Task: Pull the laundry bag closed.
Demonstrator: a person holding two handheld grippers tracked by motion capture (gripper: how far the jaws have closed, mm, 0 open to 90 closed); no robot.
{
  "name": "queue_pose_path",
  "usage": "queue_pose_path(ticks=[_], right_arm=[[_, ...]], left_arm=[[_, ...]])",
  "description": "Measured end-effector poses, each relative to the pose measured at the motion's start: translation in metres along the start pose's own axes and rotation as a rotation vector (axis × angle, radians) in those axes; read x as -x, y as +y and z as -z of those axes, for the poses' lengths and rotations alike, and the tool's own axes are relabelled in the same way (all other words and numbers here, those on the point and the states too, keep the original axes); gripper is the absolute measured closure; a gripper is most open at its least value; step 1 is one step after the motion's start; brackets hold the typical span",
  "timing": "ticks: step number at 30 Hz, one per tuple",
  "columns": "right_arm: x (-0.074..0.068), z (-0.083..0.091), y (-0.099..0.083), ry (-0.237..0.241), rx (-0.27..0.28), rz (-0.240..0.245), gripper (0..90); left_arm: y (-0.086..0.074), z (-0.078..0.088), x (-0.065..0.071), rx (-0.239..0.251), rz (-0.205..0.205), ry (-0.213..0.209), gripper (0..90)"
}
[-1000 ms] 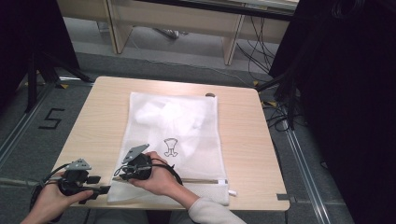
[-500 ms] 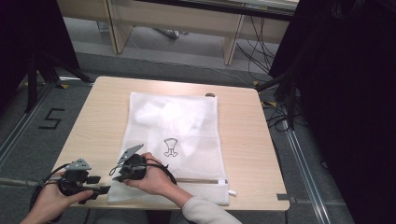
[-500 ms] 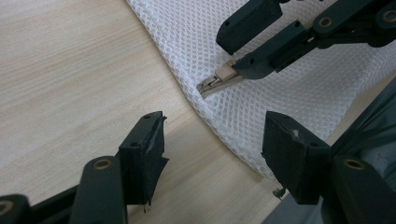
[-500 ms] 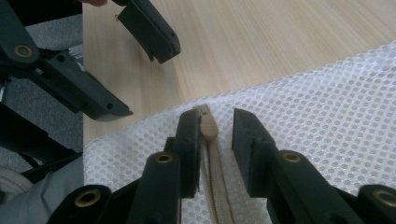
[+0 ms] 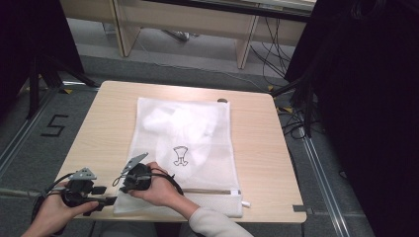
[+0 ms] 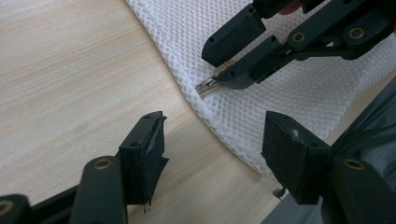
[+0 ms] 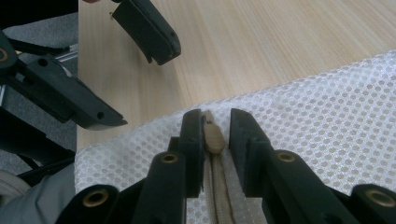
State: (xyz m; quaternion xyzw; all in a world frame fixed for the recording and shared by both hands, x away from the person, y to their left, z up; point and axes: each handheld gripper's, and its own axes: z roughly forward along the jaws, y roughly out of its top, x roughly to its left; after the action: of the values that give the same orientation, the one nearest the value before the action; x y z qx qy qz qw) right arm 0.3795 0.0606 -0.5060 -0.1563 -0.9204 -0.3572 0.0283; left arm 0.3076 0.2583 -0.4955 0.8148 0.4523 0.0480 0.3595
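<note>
Mesh bag [image 5: 185,148]: laid flat on the table [image 5: 276,148], centre of the high view.
Zipper pull [image 7: 214,136]: seen at lower centre, between closely set jaws.
Right gripper [image 7: 215,133]: jaws just closing; contact cannot be told.
Left gripper [image 6: 212,144]: jaws apart, nothing held.

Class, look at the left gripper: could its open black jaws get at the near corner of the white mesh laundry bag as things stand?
Probably yes. The left gripper is open beside the white mesh laundry bag, whose edge lies bare between its jaws. The right gripper, working the beige zipper pull, sits close and could crowd it.
</note>
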Motion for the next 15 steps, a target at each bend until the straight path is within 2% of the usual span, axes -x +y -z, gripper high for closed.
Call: queue_pose_path(ticks=[5,6,8,9,11,12,14,15], right_arm=[[-0.001,0.001,0.001,0.000,0.004,0.022,81.9],[0.000,0.002,0.001,-0.016,-0.005,0.038,81.9],[-0.003,0.003,0.002,-0.004,0.007,0.043,82.0],[-0.003,0.004,0.002,-0.011,-0.002,0.050,82.0],[-0.004,0.009,0.005,-0.002,0.017,0.061,82.1],[-0.004,0.011,0.005,-0.024,0.013,0.076,82.1],[-0.004,0.012,0.006,-0.023,0.012,0.088,82.1],[-0.005,0.016,0.007,-0.024,0.012,0.098,82.2]], left_arm=[[0.000,-0.001,0.000,-0.001,0.004,-0.004,39.3],[0.001,0.000,-0.001,-0.025,0.001,-0.015,39.3],[0.001,-0.001,0.001,-0.013,0.005,0.001,39.7],[0.002,-0.001,0.000,-0.032,0.001,-0.019,39.8],[0.002,-0.004,0.001,0.003,0.014,-0.014,40.8],[0.002,-0.004,0.001,0.003,0.014,-0.014,41.4],[0.004,-0.003,0.000,-0.014,0.006,-0.023,43.0],[0.006,-0.004,0.000,-0.027,0.020,-0.041,44.1]])
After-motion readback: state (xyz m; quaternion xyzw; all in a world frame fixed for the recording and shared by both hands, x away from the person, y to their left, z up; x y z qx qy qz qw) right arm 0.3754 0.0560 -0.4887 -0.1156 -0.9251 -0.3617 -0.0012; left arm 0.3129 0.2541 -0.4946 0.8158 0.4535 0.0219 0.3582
